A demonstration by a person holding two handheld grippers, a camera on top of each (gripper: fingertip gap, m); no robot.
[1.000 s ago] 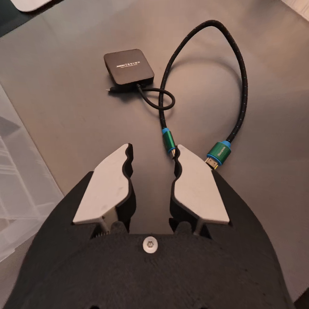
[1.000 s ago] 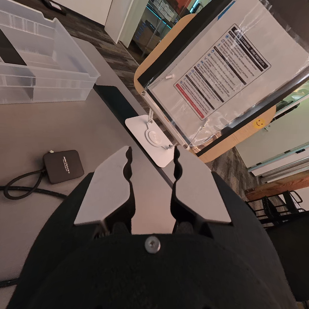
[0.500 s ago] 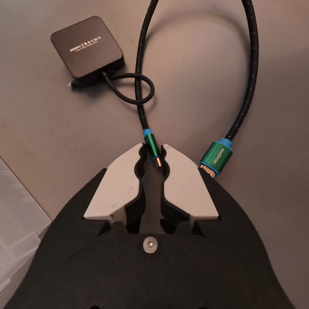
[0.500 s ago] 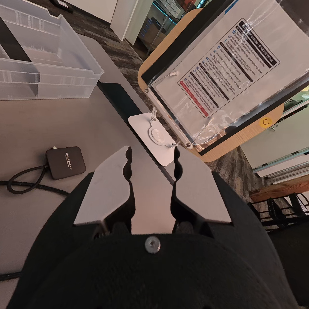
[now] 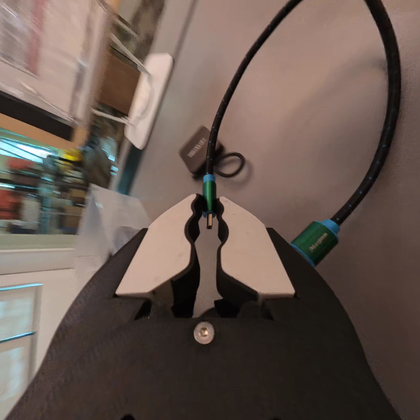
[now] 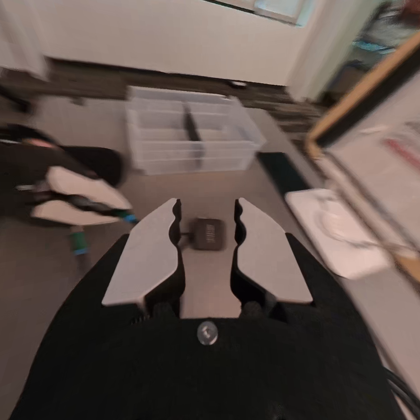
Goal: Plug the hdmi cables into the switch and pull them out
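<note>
- Left gripper (image 5: 208, 200) was pinched on the small green plug (image 5: 208, 195) of the braided HDMI cable (image 5: 231, 75), gold tip pointing back between the fingers; the plug appeared lifted off the table (image 5: 306, 113).
- Right gripper (image 6: 207, 201) was spread wide and held nothing; the black switch (image 6: 209, 234) lay on the table just beyond its tips, framed between the fingers.
- Large green plug (image 5: 314, 243) at the cable's other end lay free at the near right of the left gripper.
- Progress, as judged: one plug grasped, none inserted; all plugging in and pulling out remained.
- Clear plastic bin (image 6: 191, 138) stood at the far side of the table; a dark divider-like strip crossed it, other contents lost to blur.
- White stand base (image 6: 329, 229) sat to the right of the switch.
</note>
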